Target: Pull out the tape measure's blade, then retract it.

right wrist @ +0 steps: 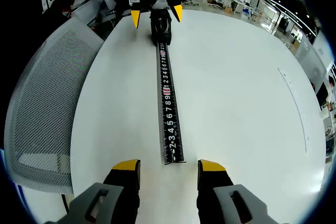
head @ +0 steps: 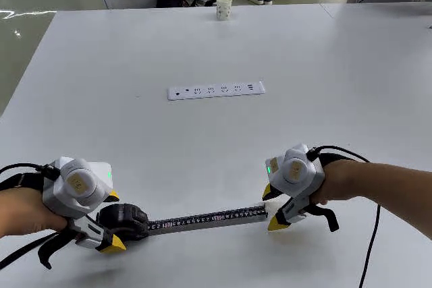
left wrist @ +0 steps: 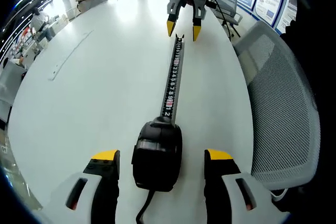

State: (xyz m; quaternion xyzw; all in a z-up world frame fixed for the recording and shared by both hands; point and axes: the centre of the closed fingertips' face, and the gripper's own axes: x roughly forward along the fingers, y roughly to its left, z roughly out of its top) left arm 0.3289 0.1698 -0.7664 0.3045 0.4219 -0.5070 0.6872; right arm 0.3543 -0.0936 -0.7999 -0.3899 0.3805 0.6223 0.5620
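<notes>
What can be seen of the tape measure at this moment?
The tape measure has a black, rubbery-looking case that lies on the white table, between the left gripper's open jaws with a gap on each side. Its dark blade, printed with white numerals and some red marks, lies flat and straight, extended toward the right gripper. The blade's tip ends just short of that gripper's open jaws, untouched.

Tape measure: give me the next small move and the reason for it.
Probably close the left gripper on the case, to steady it before retracting. The blade already lies pulled out on the table, its tip at the right gripper's open jaws, and the left jaws stand open on either side of the case without touching it.
</notes>
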